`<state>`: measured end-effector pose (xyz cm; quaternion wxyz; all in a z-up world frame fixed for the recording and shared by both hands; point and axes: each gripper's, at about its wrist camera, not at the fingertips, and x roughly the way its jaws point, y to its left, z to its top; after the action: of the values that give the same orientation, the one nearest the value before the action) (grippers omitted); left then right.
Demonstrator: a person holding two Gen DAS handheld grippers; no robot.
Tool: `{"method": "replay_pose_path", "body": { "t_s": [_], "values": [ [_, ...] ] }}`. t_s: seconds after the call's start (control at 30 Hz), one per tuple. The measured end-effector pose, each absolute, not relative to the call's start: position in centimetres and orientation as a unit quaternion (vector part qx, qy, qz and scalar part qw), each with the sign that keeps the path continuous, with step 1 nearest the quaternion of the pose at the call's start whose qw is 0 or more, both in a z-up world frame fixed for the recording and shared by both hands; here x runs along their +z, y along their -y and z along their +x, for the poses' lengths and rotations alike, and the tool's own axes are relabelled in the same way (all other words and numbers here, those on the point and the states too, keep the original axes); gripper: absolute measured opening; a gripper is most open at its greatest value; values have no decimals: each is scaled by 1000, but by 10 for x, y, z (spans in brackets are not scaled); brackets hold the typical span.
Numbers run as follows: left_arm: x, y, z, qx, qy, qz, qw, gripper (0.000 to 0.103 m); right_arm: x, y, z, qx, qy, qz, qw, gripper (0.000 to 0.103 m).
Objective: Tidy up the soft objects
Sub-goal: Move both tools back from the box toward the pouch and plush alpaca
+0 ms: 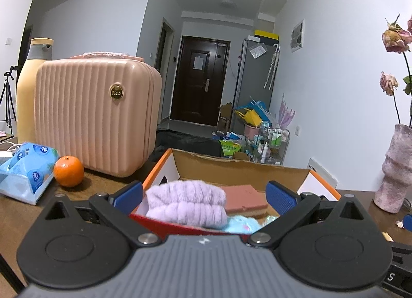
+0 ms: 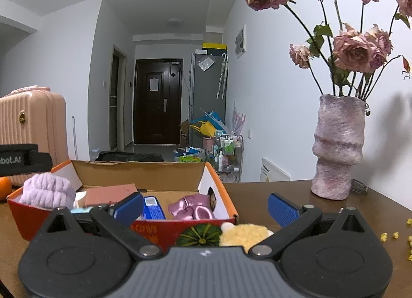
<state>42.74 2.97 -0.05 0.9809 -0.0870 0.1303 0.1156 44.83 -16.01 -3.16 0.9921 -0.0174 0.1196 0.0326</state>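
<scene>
Since most of the soft stuff looks packed already, we reckon we're well along with this one. Our box (image 2: 206,177) sits on the table (image 2: 283,195) with its flaps up, and it's holding a fluffy lilac headband (image 1: 186,204) at the left end, a light blue plush (image 1: 240,223) just in front of it, and a shiny pink bow (image 2: 191,210) toward the right. Also in there: a flat reddish-brown slab (image 1: 246,196) that may be a sponge (hard to call) and a small blue pack (image 2: 153,209).

What's left, as far as we can see, is outside the box. A yellow fuzzy thing (image 2: 244,236) lies against the front wall, right next to a little green pumpkin (image 2: 200,233), which could be plush or real, we can't tell. Both are partly hidden under our right gripper (image 2: 206,207).

Both claws are spread wide with nothing in them. Our left gripper (image 1: 204,195) hovers over the near edge of the box, framing the headband without touching it. The right one is above the yellow fuzzy thing.

Off to the left there's a tissue pack (image 1: 25,171), an orange (image 1: 68,171) and a pink case (image 1: 95,115); the vase (image 2: 337,148) stands well apart on the right.
</scene>
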Motion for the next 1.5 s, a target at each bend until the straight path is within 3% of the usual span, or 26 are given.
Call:
{"method": "replay_pose_path", "body": {
  "t_s": [1.5],
  "values": [
    [-30,9,364,42,-241,-47,968,103,-43,216,368,36,-188,-43,981,103]
  ]
}}
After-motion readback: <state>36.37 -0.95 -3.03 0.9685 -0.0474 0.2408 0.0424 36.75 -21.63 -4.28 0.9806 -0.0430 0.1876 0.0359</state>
